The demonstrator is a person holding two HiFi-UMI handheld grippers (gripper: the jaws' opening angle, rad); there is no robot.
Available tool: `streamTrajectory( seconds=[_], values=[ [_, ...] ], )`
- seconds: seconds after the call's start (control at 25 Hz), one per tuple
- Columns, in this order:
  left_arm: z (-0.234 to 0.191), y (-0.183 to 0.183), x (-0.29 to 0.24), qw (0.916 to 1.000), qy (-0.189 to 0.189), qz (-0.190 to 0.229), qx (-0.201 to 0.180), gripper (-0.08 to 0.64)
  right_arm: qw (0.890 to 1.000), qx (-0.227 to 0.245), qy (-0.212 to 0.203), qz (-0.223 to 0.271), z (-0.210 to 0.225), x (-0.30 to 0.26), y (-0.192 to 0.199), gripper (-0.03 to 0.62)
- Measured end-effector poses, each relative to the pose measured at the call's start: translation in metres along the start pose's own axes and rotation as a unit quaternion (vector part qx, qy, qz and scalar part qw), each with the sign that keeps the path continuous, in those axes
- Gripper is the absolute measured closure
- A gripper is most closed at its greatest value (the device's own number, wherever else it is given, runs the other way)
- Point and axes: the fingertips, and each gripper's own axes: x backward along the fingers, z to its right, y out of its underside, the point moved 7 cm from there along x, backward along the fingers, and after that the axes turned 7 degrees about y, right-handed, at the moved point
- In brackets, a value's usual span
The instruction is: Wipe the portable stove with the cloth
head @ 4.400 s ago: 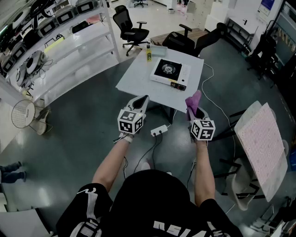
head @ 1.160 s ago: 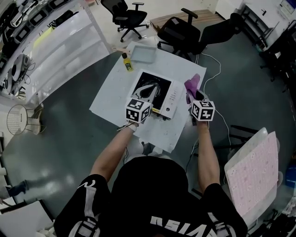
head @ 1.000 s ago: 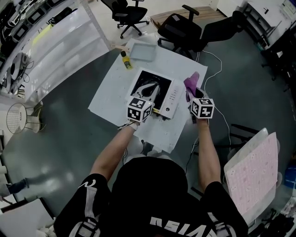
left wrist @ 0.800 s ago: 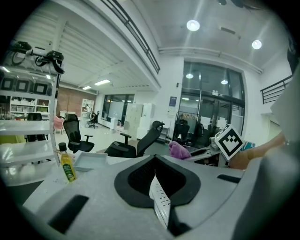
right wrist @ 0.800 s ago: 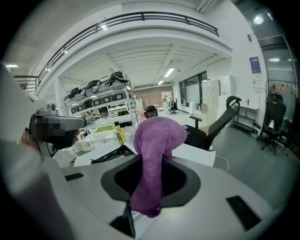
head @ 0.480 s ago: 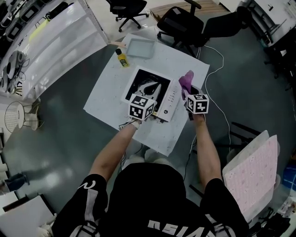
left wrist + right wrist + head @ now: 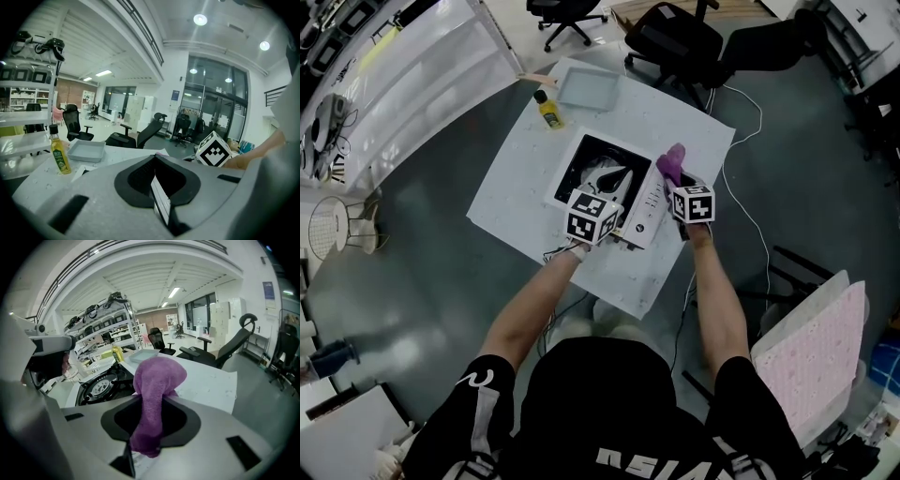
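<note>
Room: open workshop hall with a glossy grey floor (image 7: 441, 281); a white shelving rack (image 7: 403, 66) stands to the left, and black office chairs (image 7: 675, 33) stand beyond the table.
Work surface: white square table (image 7: 520, 202), seen from steeply above.
Task object: flat white portable stove with a black top (image 7: 584, 161), lying near the middle of the table. Its round burner (image 7: 100, 388) shows in the right gripper view.
Wiping tool: purple terry cloth (image 7: 158, 376), bunched; a rounded fold projects past the jaw tips above the table (image 7: 668, 163).
Right gripper (image 7: 149, 425): clamped on the purple terry cloth, which fills the gap between its jaws. In the head view this gripper (image 7: 677, 180) sits at the stove's right edge, beside the control strip. No view shows whether the cloth touches the stove.
Left gripper (image 7: 155, 171): jaws pressed together with nothing between them. In the head view it (image 7: 619, 176) lies over the stove's black top; whether it touches cannot be determined.
Yellow oil bottle with a black cap (image 7: 547, 111): upright at the far left of the table, apart from the stove.
Shallow grey rectangular tray (image 7: 586, 87): just beside the bottle, at the table's far edge.
White cable (image 7: 748, 216): runs along the floor right of the table.
Pink patterned board (image 7: 811, 361): lower right, well apart from the table.
</note>
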Motion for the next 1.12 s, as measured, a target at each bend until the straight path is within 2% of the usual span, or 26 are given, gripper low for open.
streamTrajectory(
  seconds=[0.44, 1.12],
  values=[
    [-0.007, 0.01, 0.009, 0.9999, -0.008, 0.0, 0.008, 0.554, 1.0, 0.004, -0.01, -0.012, -0.012, -0.007, 0.004, 0.488],
    [0.009, 0.016, 0.052, 0.9998, -0.012, 0.012, 0.003, 0.554, 0.999, 0.023, -0.033, -0.025, -0.058, 0.024, 0.036, 0.488]
  ],
)
